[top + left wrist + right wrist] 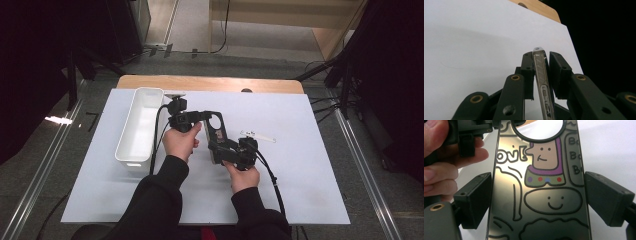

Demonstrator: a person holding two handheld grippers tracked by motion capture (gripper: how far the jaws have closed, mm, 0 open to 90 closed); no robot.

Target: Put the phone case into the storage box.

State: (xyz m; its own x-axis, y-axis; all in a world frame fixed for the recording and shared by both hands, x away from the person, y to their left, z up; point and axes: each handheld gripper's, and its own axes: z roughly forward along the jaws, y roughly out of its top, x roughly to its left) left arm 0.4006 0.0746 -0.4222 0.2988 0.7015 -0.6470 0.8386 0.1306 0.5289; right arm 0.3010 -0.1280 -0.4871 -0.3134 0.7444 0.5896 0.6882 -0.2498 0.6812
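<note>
While grippers hold phone case, bin sits nearby.

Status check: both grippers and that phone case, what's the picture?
Left gripper pinching phone case edge-on. Right gripper clamped across its width. Case held above the white mat; white bin alongside, nothing blocking.

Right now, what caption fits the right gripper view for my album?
Cartoon-printed clear phone case between the right gripper's wide black jaws, above the white table cover.
</note>
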